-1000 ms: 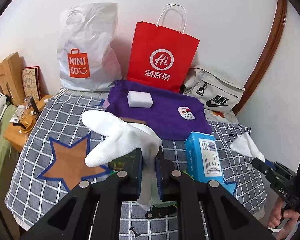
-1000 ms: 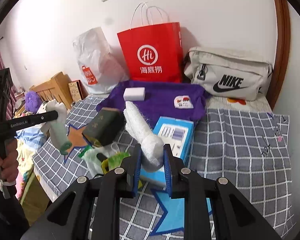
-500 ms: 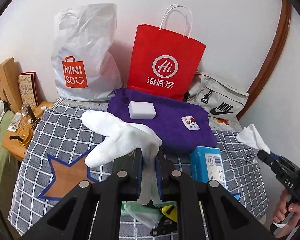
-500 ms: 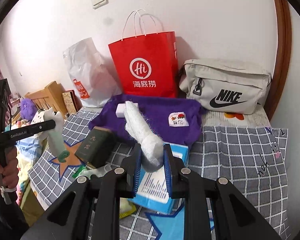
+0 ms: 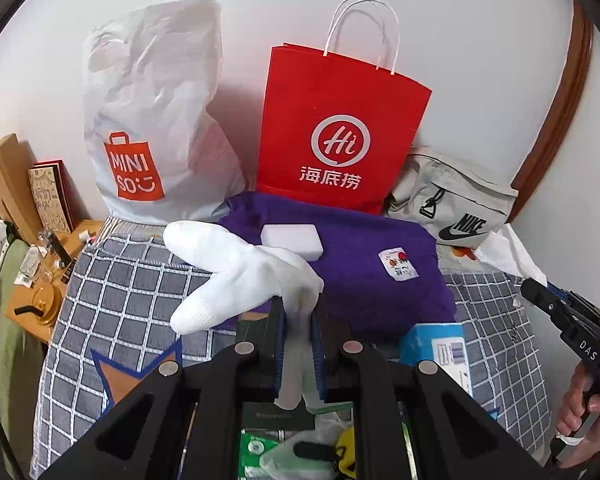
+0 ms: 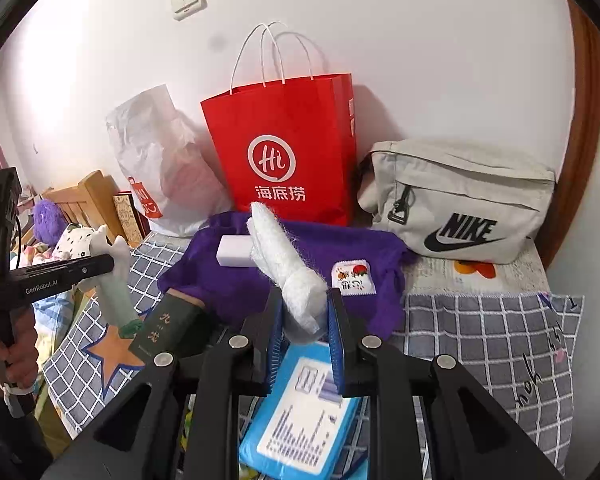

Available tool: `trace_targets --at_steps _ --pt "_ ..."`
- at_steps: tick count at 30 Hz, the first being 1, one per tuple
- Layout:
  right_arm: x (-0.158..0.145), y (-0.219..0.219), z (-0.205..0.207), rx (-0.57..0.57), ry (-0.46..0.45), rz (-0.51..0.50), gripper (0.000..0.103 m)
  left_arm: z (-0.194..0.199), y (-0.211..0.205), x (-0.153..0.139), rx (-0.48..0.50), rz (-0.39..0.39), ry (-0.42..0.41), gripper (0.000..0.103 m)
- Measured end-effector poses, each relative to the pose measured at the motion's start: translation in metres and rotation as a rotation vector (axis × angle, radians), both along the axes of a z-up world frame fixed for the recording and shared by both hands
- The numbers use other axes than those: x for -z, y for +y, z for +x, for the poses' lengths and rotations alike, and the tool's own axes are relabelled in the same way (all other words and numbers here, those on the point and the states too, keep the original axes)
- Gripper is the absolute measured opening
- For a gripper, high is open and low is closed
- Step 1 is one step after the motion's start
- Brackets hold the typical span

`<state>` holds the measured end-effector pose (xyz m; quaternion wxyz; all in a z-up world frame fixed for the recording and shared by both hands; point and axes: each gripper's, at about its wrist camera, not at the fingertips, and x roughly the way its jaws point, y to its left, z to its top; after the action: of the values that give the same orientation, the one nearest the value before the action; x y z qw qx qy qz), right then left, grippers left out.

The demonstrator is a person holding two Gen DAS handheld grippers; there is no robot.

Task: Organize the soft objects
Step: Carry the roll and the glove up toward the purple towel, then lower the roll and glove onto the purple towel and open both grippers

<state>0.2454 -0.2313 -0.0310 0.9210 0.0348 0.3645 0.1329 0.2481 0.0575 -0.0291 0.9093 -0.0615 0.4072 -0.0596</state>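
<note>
Both hands have carried their loads forward over the last second: the red paper bag (image 5: 340,128), the white plastic bag (image 5: 156,120) and the purple cloth (image 5: 372,276) all loom larger and nearer than they did, so the soft things seem to be on their way to the back of the bed (image 6: 488,328), probably to the cloth or one of the bags. The left hand-held gripper (image 5: 299,344) is clamped on a white sock (image 5: 236,272), pinched at its cuff, with the foot sticking up and flopping to the left above the checked cover. The right hand-held gripper (image 6: 305,344) is closed on a rolled white cloth (image 6: 284,264), fuzzy at its edges, which stands upward over the blue packet (image 6: 304,420). A white sponge block (image 5: 292,240) already lies on the purple cloth.
</note>
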Motion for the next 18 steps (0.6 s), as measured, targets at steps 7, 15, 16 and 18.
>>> trace_targets --at_steps 7,15,16,18 --pt "0.011 0.007 0.032 -0.018 0.013 -0.009 0.021 0.030 0.001 0.004 -0.006 0.011 0.014 0.012" --pt "0.037 0.004 0.068 -0.013 0.050 -0.024 0.021 0.066 0.001 0.029 -0.008 0.005 0.061 0.012" --pt "0.041 0.004 0.072 -0.014 0.056 -0.026 0.021 0.071 0.001 0.033 -0.007 -0.003 0.067 0.012" --pt "0.052 0.003 0.082 -0.017 0.077 -0.030 0.021 0.081 0.000 0.041 -0.004 -0.024 0.081 0.012"
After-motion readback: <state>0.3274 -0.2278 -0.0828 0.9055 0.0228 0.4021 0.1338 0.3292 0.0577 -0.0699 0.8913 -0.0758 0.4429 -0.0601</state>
